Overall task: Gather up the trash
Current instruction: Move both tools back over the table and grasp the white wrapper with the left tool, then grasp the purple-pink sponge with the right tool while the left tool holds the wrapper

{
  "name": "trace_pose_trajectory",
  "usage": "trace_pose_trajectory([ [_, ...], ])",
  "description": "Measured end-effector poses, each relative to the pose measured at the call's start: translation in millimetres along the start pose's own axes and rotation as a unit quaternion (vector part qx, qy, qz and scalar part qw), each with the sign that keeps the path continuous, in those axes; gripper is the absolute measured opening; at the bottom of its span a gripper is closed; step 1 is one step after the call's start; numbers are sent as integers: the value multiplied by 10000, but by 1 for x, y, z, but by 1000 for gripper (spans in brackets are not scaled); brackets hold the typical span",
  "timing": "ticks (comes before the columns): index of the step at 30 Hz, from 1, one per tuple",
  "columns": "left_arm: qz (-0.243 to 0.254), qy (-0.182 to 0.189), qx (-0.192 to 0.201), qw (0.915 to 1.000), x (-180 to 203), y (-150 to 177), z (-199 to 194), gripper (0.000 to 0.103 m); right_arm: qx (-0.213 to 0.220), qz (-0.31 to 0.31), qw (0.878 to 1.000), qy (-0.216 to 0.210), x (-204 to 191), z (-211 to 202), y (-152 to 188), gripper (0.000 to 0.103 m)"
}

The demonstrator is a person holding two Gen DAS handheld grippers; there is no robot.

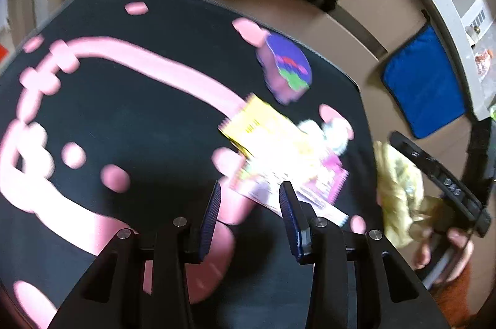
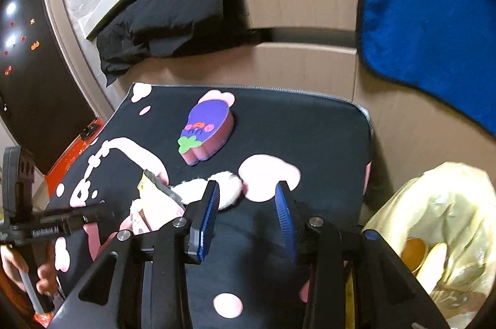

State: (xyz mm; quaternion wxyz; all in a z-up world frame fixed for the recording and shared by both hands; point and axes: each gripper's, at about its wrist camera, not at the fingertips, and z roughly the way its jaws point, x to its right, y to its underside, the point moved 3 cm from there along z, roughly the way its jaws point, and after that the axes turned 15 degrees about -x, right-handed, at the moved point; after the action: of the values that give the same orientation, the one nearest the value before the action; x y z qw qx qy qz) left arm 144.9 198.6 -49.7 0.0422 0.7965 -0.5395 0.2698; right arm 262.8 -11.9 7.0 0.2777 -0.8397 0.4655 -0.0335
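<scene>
Both grippers released, nothing between the jaws. Left gripper hangs over the black mat, wrappers just ahead at 1 o'clock: a yellow wrapper on a pink wrapper, white tissue wad touching them. All look light, limp and crinkly, likely slippery — pinch a free edge, not the flat middle. Right gripper faces the tissue; yellow trash bag open at its 4 o'clock. Purple toy probably isn't trash.
</scene>
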Motion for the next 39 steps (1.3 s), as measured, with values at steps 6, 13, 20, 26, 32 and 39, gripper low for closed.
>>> trace_pose_trajectory([
  [6,-555,377,-190,9976,19,5,20,42,-8,129,9998,168,10,5,8,36],
  [13,-842,-260,81,9961,33,-5,34,45,64,429,9987,276,38,-1,20,37],
  [20,-157,-1383,363,9896,56,3,46,45,284,638,9965,454,64,-13,34,37],
  [26,195,-1342,311,9903,54,8,45,21,349,600,9973,223,62,-12,35,38],
  [32,203,-1117,341,9929,28,15,14,13,268,9,9992,-306,32,-4,21,41],
  [39,53,-1186,747,9901,-16,8,-40,13,91,-741,9969,-247,-27,25,-21,41],
])
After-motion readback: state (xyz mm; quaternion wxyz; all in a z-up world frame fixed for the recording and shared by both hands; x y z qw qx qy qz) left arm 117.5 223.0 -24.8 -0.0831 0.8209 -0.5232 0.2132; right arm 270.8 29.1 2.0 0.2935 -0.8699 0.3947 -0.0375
